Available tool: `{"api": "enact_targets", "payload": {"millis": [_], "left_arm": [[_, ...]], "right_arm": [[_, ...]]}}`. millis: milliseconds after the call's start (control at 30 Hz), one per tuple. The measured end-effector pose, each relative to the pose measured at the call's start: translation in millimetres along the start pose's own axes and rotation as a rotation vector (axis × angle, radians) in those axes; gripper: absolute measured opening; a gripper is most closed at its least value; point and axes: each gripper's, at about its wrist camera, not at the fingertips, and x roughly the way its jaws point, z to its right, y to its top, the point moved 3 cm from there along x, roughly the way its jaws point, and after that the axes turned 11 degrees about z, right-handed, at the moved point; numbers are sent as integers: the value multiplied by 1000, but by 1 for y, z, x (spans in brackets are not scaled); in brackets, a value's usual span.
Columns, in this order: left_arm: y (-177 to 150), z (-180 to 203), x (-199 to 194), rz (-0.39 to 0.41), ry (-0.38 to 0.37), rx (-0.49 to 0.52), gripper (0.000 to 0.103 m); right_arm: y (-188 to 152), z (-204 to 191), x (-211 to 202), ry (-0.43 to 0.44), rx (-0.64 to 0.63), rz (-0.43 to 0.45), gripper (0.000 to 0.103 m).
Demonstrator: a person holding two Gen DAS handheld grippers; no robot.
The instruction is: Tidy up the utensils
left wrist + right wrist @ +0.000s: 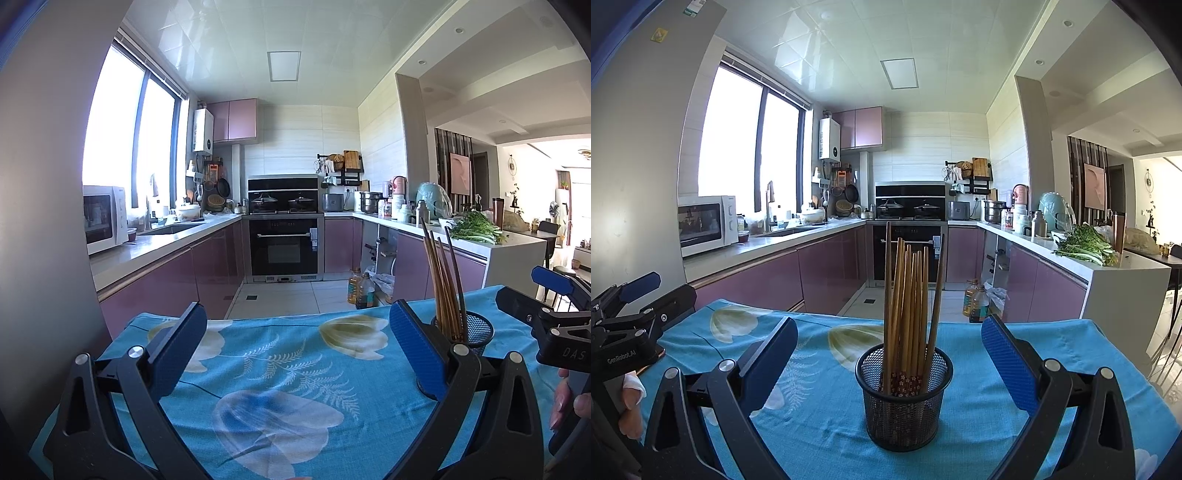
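A black mesh cup [904, 402] stands on the blue flowered tablecloth [820, 406], straight ahead of my right gripper [890, 339]. Several wooden chopsticks [907, 306] stand upright in it, tips up. The right gripper is open, its blue pads either side of the cup and short of it, holding nothing. My left gripper [297, 328] is also open and empty over bare cloth [280, 391]. In the left wrist view the cup [469, 328] with chopsticks [445, 280] sits just behind the right fingertip. The right gripper [546, 299] shows at that view's right edge.
The table's far edge drops to the kitchen floor [882, 302]. Purple cabinets with an oven [283, 245] lie beyond, a microwave [705, 223] on the left counter, greens [1086, 245] on the right counter. Oil bottles [975, 301] stand on the floor. A person's hand [629, 406] holds the left gripper's handle.
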Motion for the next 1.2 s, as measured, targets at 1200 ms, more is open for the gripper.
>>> {"api": "enact_targets", "payload": {"millis": [1200], "left_arm": [[-1, 0, 2, -12, -7, 1, 97]], "right_arm": [[0, -1, 3, -2, 3, -7, 97]]}}
